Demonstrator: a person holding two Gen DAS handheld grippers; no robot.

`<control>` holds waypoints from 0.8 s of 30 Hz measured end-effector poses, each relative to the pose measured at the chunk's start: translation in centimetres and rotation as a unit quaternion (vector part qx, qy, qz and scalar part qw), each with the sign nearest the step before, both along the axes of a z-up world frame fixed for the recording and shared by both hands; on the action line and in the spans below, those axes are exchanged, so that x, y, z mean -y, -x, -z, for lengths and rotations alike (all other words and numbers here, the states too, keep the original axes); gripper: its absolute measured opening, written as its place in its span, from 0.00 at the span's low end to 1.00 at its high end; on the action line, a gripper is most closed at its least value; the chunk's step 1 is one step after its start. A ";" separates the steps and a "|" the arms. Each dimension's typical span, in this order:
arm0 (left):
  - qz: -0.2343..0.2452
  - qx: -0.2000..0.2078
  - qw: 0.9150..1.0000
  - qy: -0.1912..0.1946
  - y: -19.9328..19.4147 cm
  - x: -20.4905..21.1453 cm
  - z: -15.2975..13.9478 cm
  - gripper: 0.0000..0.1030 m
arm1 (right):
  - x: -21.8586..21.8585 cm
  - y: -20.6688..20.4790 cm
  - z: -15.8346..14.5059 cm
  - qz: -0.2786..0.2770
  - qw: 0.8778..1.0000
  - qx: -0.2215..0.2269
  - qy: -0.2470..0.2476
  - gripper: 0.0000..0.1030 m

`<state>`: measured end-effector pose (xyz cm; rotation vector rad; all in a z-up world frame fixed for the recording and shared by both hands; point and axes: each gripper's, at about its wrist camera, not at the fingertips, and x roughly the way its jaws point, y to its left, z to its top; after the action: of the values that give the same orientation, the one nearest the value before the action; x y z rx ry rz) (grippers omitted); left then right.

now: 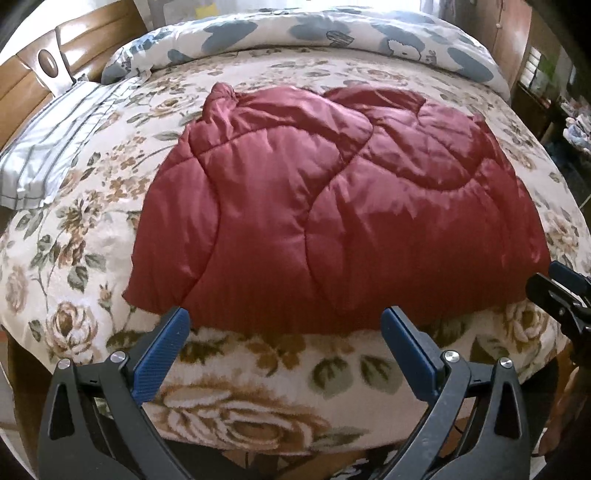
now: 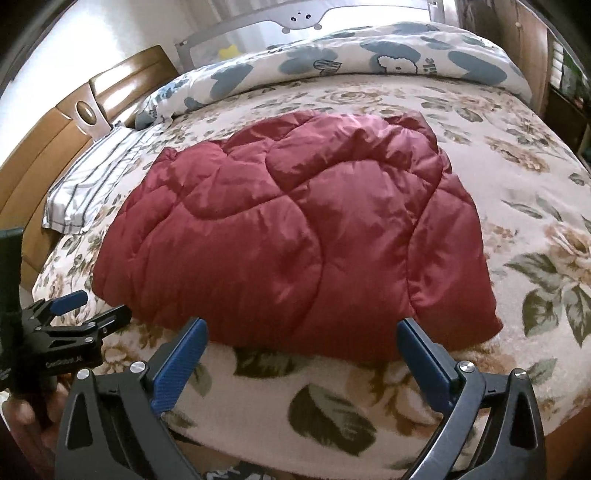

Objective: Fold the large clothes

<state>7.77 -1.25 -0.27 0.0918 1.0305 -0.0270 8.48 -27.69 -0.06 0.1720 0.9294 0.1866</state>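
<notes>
Dark red and shiny, the quilted padded coat (image 1: 332,206) lies folded into a rough block in the middle of the bed, right on top of the floral blanket (image 1: 258,373) (cream with brown roses and green leaves, pretty fuzzy looking). One bunched-up bit of the coat sticks up at its far left corner in the left wrist view, and its near hem sits close to the front edge of the blanket. Beyond the coat, along the far side of the bed, there's a white duvet with blue blotches (image 1: 332,33) rolled up into a long ridge. Left of the coat, a striped pillow (image 1: 51,155) lies up against the wooden headboard (image 1: 26,88). On the near side of the coat, both tools hang over the blanket's edge without touching the fabric. The left gripper (image 1: 284,325) has its blue pads spread wide with nothing between them, just lined up in front of the coat's hem. The right gripper (image 2: 303,332) is the same deal, fingers splayed as far apart as they go, empty, sitting just short of the coat's near edge. Each gripper peeks into the other's camera off to the side.
</notes>
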 end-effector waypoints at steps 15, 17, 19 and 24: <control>-0.012 0.010 1.000 0.008 -1.7 -0.2 -1.1 1.00 | -0.8 -2.1 -0.7 -0.011 1.000 -0.001 0.004 0.99; -0.012 0.011 1.000 0.009 -1.7 -0.2 -1.1 1.00 | -1.0 -2.2 -0.7 -0.013 1.000 -0.002 0.004 0.99; -0.013 0.011 1.000 0.007 -1.7 -0.2 -1.1 1.00 | -1.1 -2.4 -0.8 -0.014 1.000 -0.002 0.004 0.99; -0.013 0.012 1.000 0.008 -1.9 0.0 -1.2 1.00 | -1.2 -2.5 -0.9 -0.016 1.000 0.000 0.005 0.99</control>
<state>9.65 -1.21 0.95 0.0640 1.0074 -0.0101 11.03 -26.46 0.86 0.1481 0.9333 0.2104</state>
